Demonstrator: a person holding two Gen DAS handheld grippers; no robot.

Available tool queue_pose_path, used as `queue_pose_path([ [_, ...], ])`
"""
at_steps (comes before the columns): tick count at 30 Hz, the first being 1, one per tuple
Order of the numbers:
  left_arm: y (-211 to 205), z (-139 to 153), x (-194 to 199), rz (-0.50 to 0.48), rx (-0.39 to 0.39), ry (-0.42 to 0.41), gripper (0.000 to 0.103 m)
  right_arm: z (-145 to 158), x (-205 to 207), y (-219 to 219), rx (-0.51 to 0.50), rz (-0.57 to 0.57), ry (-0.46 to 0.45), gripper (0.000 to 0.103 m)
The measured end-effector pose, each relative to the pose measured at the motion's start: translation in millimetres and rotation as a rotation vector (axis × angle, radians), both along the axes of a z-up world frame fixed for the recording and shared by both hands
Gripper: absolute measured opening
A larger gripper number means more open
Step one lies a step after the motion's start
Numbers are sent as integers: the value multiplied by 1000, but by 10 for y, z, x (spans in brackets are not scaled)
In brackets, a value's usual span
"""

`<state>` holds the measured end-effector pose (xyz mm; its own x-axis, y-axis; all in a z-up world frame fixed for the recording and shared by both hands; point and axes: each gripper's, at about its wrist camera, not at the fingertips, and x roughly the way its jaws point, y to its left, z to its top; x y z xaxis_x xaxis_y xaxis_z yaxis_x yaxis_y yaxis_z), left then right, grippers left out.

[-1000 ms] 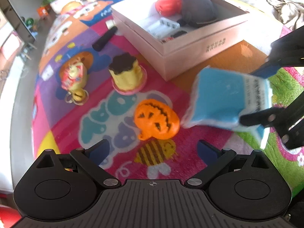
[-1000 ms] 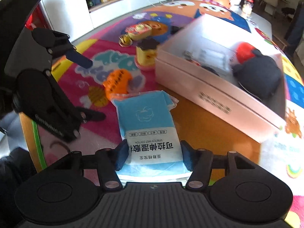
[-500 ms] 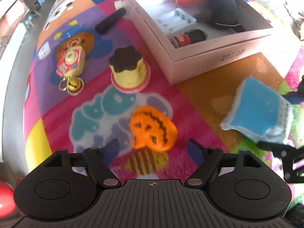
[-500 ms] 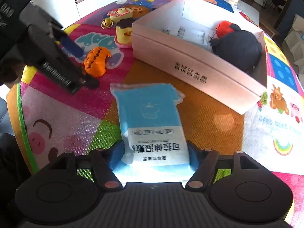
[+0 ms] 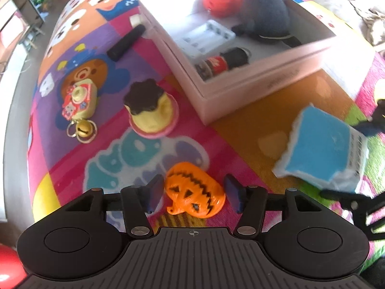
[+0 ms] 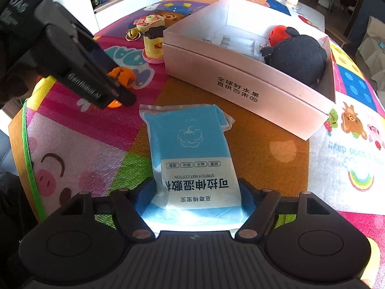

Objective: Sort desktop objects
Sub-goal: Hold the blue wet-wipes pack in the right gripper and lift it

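While closing around the pumpkin (image 5: pixel 195 192) on the desk (image 5: pixel 72 159) in the left view, left tongs (image 5: pixel 192 196) not yet pressing it, left pad near, right pad apart; could nudge the lumpy, off-centre toy sideways or pinch only its edge and drop it short of the box (image 5: pixel 252 91). From the right view, right tongs (image 6: pixel 196 198) opening astride the pack (image 6: pixel 192 154), pads looking clear of its sides; could snag the soft wrapper on withdrawal and drag it, well apart from the box.
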<state>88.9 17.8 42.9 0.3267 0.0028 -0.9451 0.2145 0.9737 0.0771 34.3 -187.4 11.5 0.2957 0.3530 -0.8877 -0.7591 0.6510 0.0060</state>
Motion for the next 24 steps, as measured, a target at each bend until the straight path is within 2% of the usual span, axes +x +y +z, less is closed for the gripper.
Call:
queue_pose_path([
  [4, -64, 7, -168, -32, -27, 34, 60, -1, -3, -10, 1, -5, -1, 74],
  [9, -198, 12, -472, -131, -64, 84, 64, -3, -17, -22, -2, -14, -3, 76],
  [16, -141, 18, -728, -187, -54, 62, 68, 12, -67, -45, -27, -23, -10, 78],
  [19, -117, 13, -779, -214, -12, 16, 79, 8, -63, -78, -28, -36, -8, 79],
  [24, -41, 17, -788, -180, 6, -6, 81, 45, -48, -126, -35, -64, -16, 79],
])
